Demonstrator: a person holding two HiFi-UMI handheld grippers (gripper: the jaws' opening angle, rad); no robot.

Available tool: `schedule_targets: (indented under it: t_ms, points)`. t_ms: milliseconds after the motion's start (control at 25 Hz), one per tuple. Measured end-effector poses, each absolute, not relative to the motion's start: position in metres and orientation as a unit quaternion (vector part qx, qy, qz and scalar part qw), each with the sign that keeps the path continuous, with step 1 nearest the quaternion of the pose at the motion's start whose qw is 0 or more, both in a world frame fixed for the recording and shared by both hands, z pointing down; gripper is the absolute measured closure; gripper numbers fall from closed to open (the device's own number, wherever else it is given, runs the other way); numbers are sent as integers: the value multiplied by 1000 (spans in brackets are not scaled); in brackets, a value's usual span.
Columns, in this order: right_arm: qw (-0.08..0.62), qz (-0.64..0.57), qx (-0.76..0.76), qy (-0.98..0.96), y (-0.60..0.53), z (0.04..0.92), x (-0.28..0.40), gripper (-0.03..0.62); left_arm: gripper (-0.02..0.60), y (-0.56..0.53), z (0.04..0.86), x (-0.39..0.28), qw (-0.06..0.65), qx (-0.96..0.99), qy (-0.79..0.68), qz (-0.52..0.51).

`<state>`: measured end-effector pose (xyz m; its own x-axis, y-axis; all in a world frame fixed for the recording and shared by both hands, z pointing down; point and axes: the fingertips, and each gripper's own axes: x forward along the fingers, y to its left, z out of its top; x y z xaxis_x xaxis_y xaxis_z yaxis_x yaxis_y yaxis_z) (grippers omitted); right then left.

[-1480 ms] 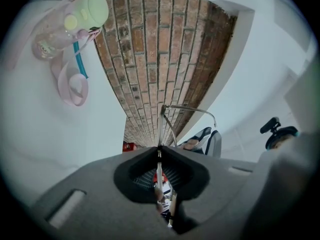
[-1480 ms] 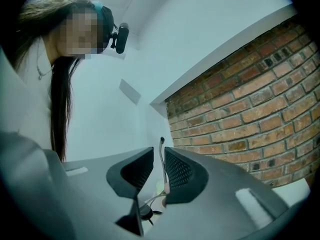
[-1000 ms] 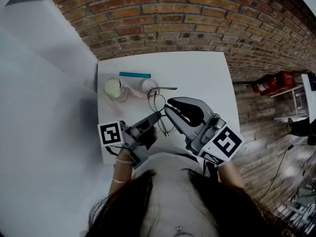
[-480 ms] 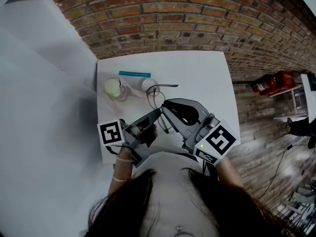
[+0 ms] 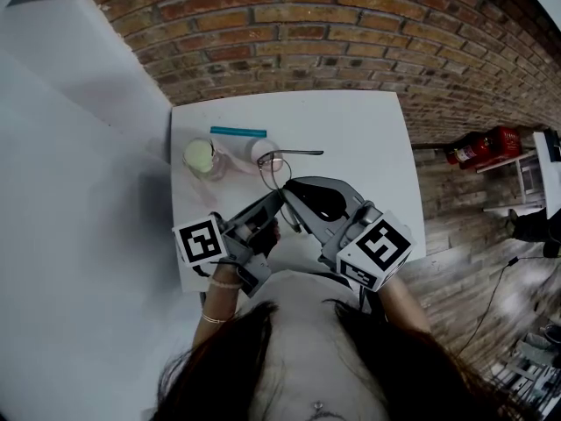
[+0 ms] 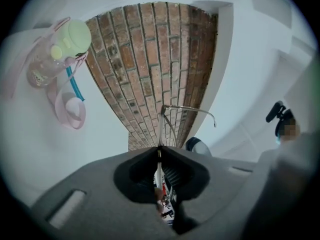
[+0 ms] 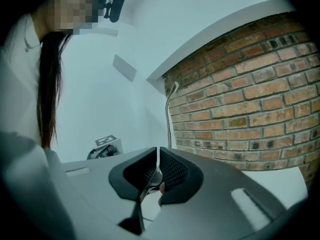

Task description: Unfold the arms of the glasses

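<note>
Glasses [image 5: 277, 170]: thin wire frame, held up over the near part of the table and pinched from both sides; one arm sticks out to the right.
Left gripper [image 5: 278, 198] [image 6: 159, 151]: jaws closed on the glasses; in its own view the wire [image 6: 167, 118] rises straight out of the tips, with a bent arm branching off to the right.
Right gripper [image 5: 286, 189] [image 7: 156, 156]: jaws pressed nearly together on a thin wire of the glasses; an arm [image 7: 168, 115] stands up from the tips.
Grippers: tips almost meeting, just beside each other.
Table [image 5: 359, 130]: white, square, set against the wall.
Bottle [image 5: 200, 157] [image 6: 52, 54]: clear, green lid, at the table's far left.
Pink loop [image 5: 261, 153] [image 6: 70, 113]: just beside the bottle, below the glasses' far rim.
Teal tube [image 5: 238, 132]: lying behind the bottle and loop.
Wall [image 5: 351, 33]: brick.
</note>
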<state>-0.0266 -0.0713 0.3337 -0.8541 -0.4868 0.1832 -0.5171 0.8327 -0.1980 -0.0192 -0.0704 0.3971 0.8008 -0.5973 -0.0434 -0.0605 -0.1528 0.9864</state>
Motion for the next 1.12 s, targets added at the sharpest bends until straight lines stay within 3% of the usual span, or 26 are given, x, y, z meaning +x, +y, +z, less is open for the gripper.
schedule_targets:
  t_ms: [1120]
  points:
    - [112,161,266,-944,-76,362,-39,523,560,-69,401,-24,501,800,-291,-157]
